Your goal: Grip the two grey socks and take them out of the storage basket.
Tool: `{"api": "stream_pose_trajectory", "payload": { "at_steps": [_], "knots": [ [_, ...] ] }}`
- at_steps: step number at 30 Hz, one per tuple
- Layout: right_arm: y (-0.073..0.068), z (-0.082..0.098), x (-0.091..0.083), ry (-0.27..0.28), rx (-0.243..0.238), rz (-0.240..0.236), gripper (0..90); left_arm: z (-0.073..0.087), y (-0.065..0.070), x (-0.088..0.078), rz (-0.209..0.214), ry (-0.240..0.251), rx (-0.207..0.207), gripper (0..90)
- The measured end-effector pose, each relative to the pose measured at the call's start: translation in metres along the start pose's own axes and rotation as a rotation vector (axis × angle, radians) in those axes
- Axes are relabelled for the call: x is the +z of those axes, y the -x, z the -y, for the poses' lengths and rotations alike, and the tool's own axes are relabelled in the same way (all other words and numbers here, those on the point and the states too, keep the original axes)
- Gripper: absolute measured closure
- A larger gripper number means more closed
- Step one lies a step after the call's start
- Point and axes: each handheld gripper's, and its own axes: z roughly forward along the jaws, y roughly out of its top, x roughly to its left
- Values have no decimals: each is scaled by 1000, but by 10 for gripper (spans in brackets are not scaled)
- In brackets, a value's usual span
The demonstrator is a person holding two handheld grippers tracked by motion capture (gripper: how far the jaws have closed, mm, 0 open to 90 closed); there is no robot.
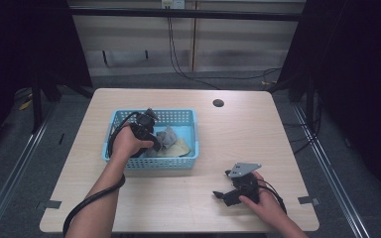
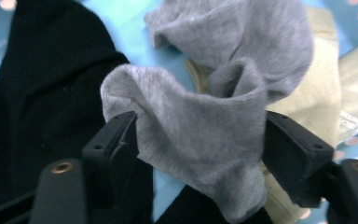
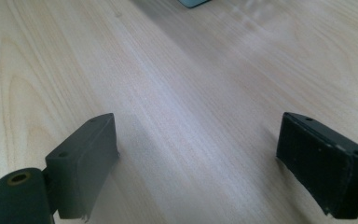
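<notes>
A grey sock [image 2: 205, 130] lies crumpled in the blue basket [image 1: 188, 116], on top of a black sock [image 2: 37, 107] and a beige sock [image 2: 321, 93]. My left gripper [image 2: 198, 135] reaches down into the basket. Its jaws stand wide apart on either side of a fold of the grey sock [image 1: 167, 136], and the cloth touches both pads. My right gripper [image 1: 221, 197] rests low over the bare wooden table [image 1: 228, 139] at the front right. It is open, with nothing between its jaws [image 3: 196, 140].
The basket stands left of the table's middle. A round cable hole [image 1: 218, 103] sits near the far edge. The left gripper's cable [image 1: 87, 203] trails off the front edge. Dark frames and floor surround the table.
</notes>
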Motion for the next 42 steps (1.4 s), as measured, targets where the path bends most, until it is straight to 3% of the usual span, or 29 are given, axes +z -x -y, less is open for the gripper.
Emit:
{"api": "stream_pose_trajectory", "payload": {
  "at_steps": [3, 4, 5, 6, 7, 8, 13, 21, 27, 33, 42],
  "knots": [
    [0, 0, 0, -2, 0, 1, 118, 0, -1, 5, 11, -15, -8, 365],
    [0, 0, 0, -2, 0, 0, 118, 0, -1, 7, 15, -26, -2, 475],
    [0, 0, 0, -2, 0, 0, 118, 0, -1, 7, 15, -26, -2, 542],
    [0, 0, 0, -2, 0, 0, 118, 0, -1, 8, 16, -32, -13, 542],
    [0, 0, 0, -2, 0, 0, 118, -1, -1, 8, 23, -44, -18, 608],
    [0, 0, 0, -2, 0, 0, 118, -3, 0, 7, 15, -54, 3, 703],
    [0, 0, 0, -3, 0, 0, 118, -5, 1, -1, 7, -65, 13, 792],
    [0, 0, 0, -1, -2, 1, 118, -4, -4, -25, 45, -69, -1, 816],
    [0, 0, 0, 0, -2, 0, 118, -5, -2, -38, 85, -78, 11, 815],
    [0, 0, 0, -1, -2, 1, 118, -8, 2, -49, 78, -109, 33, 815],
    [0, 0, 0, 2, -2, 0, 118, -17, 10, -77, 78, -100, 60, 816]
  ]
}}
